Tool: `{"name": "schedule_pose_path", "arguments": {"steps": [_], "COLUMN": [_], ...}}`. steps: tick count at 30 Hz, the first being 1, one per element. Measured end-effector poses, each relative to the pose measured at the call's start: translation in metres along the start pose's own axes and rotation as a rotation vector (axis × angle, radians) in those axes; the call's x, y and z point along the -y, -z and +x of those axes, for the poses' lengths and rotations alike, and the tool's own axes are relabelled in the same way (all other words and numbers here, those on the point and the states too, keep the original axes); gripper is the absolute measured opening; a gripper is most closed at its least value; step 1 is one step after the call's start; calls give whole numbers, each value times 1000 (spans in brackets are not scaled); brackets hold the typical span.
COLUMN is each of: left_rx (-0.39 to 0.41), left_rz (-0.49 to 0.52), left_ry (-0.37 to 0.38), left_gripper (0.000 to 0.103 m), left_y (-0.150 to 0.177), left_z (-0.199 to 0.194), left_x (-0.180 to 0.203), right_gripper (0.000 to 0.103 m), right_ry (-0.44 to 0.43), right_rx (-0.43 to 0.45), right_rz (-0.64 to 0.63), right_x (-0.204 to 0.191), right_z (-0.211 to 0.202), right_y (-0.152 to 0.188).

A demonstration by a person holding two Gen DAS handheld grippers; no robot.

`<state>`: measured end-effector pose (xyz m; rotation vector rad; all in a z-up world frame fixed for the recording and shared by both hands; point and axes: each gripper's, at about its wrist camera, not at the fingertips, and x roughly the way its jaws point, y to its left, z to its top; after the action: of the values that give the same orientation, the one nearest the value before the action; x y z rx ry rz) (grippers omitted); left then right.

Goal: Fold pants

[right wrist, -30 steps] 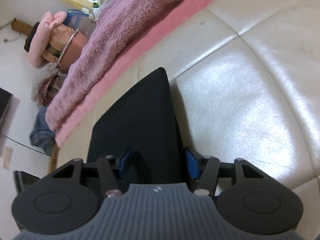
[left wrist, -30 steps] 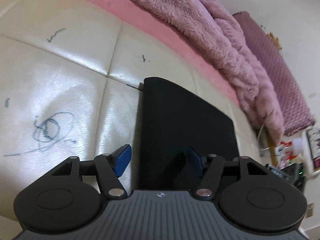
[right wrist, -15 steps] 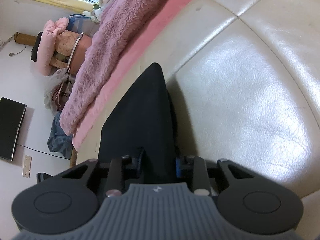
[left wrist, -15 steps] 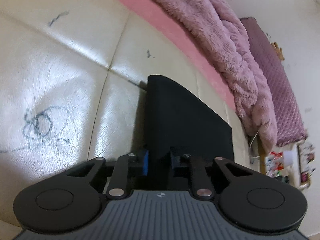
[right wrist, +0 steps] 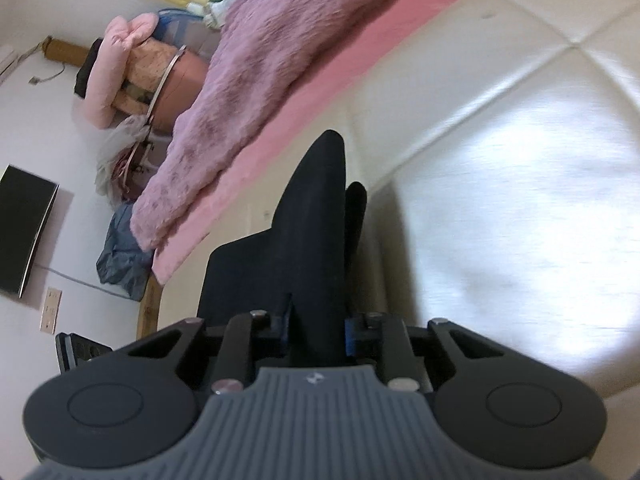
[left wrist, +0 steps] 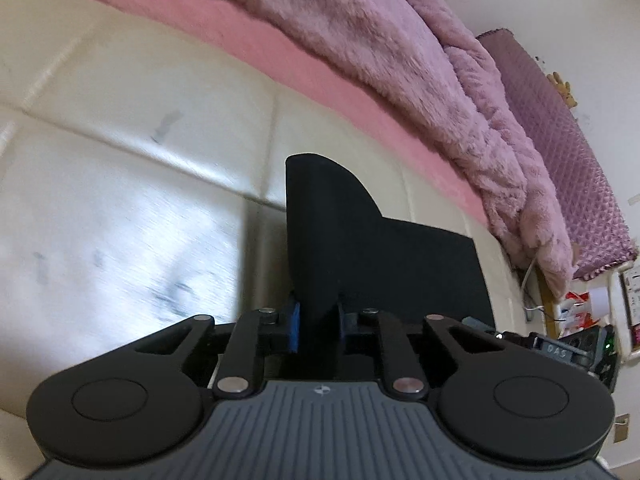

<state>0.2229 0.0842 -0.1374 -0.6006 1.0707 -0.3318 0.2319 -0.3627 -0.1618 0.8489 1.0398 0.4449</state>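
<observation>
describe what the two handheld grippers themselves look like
Both look alike. The left gripper and right gripper each have a grey ribbed body with a small round emblem, two black round-ended housings with circular discs, black linkage bars with silver pivot pins, and blue pads lining the jaws. No cables or sleeves show.

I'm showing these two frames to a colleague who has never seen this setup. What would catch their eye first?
Dead centre in both views, black pants rise from the cream cushioned surface, pinched in the left tool and the right tool. Behind, a fluffy purple blanket spills over a pink sheet.
</observation>
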Motion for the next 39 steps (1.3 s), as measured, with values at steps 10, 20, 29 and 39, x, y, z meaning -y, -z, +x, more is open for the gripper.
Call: {"name": "schedule_pose_path", "arguments": {"steps": [10,20,29,39], "left_rx": [57,75,76,118], "left_rz": [19,20,77,47], "left_ry": [-70,-116,-168,-149], "left_gripper": [18,18,22,36], "left_y": [-62,-111,-111,-104], "left_z": [-60,-57,-26,-32], "left_x": [-51,-96,-119,-133], "right_gripper": [18,18,19,18], "right_ry": [-65,-71,-19,-27], "right_rx": [-55,-117,-140,-145], "right_rz": [-73,-107,-58,-49], "right_x": [-84,-131,-103,-89], "right_z": [76,165,198,209], "right_y": [-7,-27,-35,-35]}}
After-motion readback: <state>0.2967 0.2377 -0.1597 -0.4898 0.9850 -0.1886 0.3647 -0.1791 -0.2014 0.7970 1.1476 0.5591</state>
